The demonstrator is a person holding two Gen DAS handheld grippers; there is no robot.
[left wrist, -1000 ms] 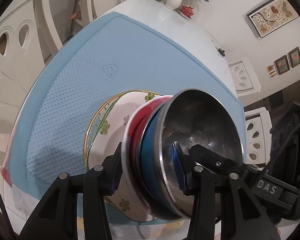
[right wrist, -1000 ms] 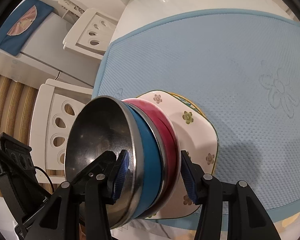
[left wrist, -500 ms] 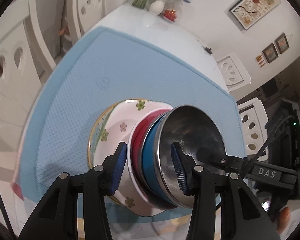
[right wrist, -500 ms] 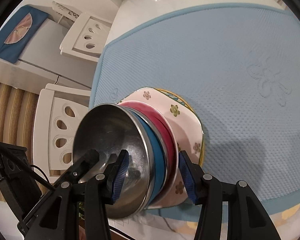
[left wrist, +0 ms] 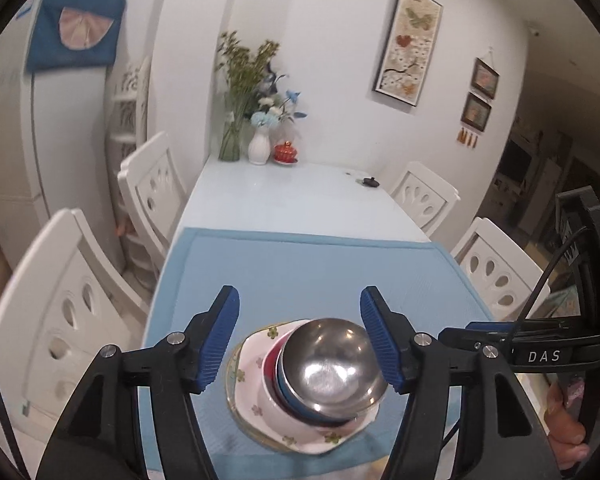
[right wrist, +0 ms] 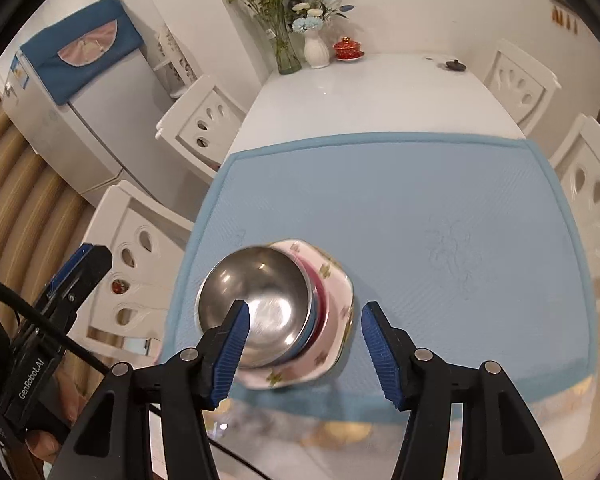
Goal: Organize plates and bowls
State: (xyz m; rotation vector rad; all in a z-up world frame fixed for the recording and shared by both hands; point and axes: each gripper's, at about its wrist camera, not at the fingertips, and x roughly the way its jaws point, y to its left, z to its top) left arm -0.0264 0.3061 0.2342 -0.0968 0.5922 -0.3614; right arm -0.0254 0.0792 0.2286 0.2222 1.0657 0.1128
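Stack looks done; the step in hand reads as backing off, so clear both grippers straight up and away and don't clip the top rim, since smooth metal nested on smooth metal should slide easily. White glossy surface [right wrist: 364,92], hard and reflective, carries a pale blue mat [right wrist: 440,200] with a dimpled weave and a stitched border; soft, likely grippy, good base for the pile. The pile sits near the mat's front edge, left of centre in the right wrist view: a yellow-rimmed round plate [left wrist: 231,364] at the bottom, mostly hidden, then a white squarish plate with small flower prints [right wrist: 332,276], glazed, corners rounded. On that, nested bowls: red bowl [left wrist: 269,365], blue bowl [left wrist: 300,408], then the steel bowl [right wrist: 256,304] on top, polished, round, empty. Nesting looks slightly off-centre on the plate, not critical. Left gripper [left wrist: 300,338] is spread wide, holding nothing, poised above the stack with blue ribbed pads clear of the rim on both sides. Right gripper [right wrist: 304,338] is likewise wide apart and empty, also above it.
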